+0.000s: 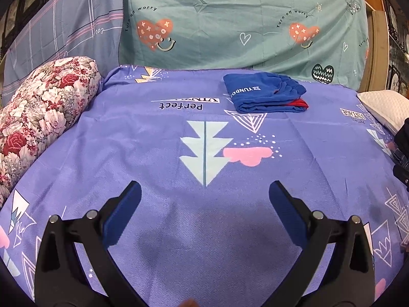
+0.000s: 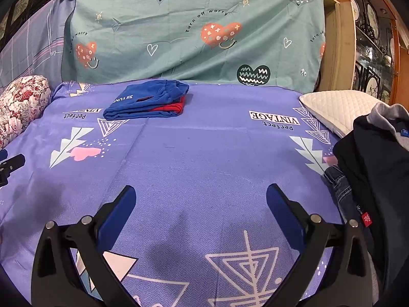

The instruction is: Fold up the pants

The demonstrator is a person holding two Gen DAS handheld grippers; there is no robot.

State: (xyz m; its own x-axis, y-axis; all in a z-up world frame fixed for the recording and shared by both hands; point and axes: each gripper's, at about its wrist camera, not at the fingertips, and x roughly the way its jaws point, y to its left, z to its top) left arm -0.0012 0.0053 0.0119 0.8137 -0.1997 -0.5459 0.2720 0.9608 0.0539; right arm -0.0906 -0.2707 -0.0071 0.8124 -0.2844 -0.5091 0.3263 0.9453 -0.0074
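Observation:
Folded blue pants [image 1: 263, 93] with a red layer under them lie at the far side of the purple patterned sheet [image 1: 204, 133]; they also show in the right wrist view [image 2: 148, 101]. A heap of dark pants and jeans [image 2: 370, 168] lies at the right edge; a bit of it shows in the left wrist view [image 1: 402, 153]. My left gripper [image 1: 204, 194] is open and empty, hovering over the near sheet. My right gripper [image 2: 200, 198] is open and empty, also over the near sheet. The left gripper's side shows at the left edge of the right wrist view [image 2: 10, 165].
A floral bolster [image 1: 43, 112] lies along the left edge. A white quilted pillow [image 2: 340, 107] lies at the right. A teal heart-print cloth [image 1: 242, 23] covers the backrest behind. A wooden cabinet [image 2: 370, 38] stands at the far right.

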